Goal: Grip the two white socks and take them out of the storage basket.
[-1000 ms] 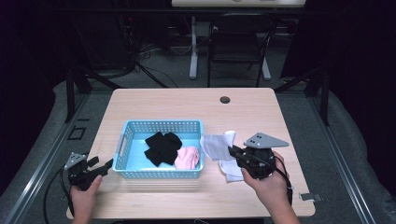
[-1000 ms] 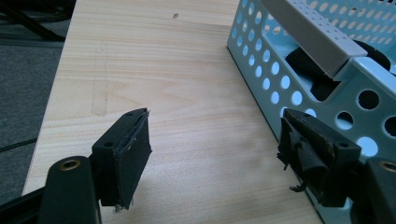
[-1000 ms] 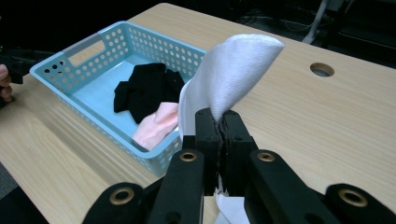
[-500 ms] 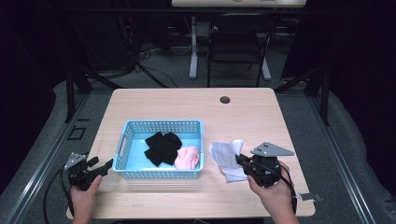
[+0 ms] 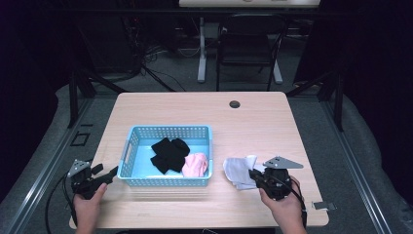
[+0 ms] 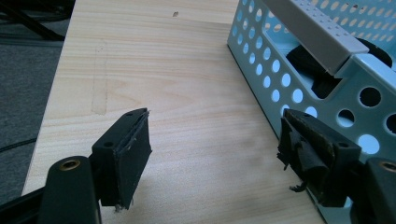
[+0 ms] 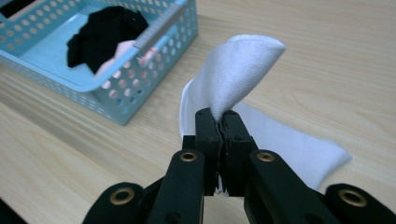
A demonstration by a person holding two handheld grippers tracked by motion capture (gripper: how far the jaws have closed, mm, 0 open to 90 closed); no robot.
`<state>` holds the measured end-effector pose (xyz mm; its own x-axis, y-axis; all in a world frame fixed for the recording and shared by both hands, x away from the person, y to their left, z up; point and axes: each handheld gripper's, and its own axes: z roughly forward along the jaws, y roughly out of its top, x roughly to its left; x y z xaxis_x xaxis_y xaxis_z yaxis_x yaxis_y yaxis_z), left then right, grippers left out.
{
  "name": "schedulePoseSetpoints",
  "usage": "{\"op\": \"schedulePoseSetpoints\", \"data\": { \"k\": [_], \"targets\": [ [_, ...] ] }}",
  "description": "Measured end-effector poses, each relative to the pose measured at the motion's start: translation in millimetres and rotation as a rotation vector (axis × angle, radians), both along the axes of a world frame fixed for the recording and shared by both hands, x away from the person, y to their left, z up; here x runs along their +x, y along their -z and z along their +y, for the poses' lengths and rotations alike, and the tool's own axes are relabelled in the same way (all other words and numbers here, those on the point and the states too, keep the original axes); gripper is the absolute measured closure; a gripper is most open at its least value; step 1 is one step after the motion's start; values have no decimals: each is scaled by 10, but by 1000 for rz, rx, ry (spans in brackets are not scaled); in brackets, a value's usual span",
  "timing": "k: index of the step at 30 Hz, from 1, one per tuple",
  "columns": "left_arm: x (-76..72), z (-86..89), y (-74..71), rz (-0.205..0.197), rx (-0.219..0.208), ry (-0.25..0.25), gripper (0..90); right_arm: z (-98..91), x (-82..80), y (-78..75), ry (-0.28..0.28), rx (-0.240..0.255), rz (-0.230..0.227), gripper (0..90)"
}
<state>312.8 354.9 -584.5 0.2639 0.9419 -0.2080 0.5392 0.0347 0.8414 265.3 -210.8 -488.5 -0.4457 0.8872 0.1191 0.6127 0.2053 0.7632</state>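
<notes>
A: Table [image 5: 195, 112] first. We see pale wood with a dark round hole [image 5: 234, 104] near its far edge, and a blue basket [image 5: 170, 131] left of centre, its walls full of round holes.

B: Inside the basket we make out a black cloth [image 5: 168, 153] in the middle and a pink cloth [image 5: 196, 165] touching it at the near right corner. In the right gripper view the pink one presses against the basket wall under the rim.

A: And the white cloth [image 5: 238, 170]? We find it on the table just right of the basket, apart from it, at the near side.

B: Yes. The right gripper [image 5: 253, 174] has it. In the right gripper view [image 7: 221, 116] the jaws are pressed together on a fold of the white cloth [image 7: 238, 70], which stands up above the jaw tips while the rest lies flat on the wood behind and to the right.

A: We see a hand [image 5: 285, 207] holding that gripper from the near edge, with the grey plate on top of it.

B: The left gripper [image 5: 109, 174] sits at the near left corner, held by the other hand [image 5: 87, 209], pointing toward the basket's left wall.

A: In the left gripper view [image 6: 215, 140] its jaws are spread wide with bare table between them. The right-hand jaw is just beside the basket [image 6: 327, 88]; we cannot tell whether it touches.

B: The pad on that jaw looks frayed, and some black cloth [image 6: 308, 60] shows through the basket's handle opening.
</notes>
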Motion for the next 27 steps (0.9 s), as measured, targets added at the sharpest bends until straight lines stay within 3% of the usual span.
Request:
{"op": "schedulePoseSetpoints", "data": {
  "k": [12,18,21,23,27],
  "targets": [
    [2,-6,3,1,1,1,250,-242,125,289,117,17,44,872],
    [-1,-6,-3,6,1,5,250,-298,165,396,148,-15,61,863],
    [1,-7,2,0,-2,2,251,-315,175,417,163,-27,53,795],
    [2,-7,2,1,-2,2,250,-329,174,425,181,-36,24,741],
    [2,-9,2,0,-2,2,251,-349,161,412,192,-15,-6,624]
  ]
}}
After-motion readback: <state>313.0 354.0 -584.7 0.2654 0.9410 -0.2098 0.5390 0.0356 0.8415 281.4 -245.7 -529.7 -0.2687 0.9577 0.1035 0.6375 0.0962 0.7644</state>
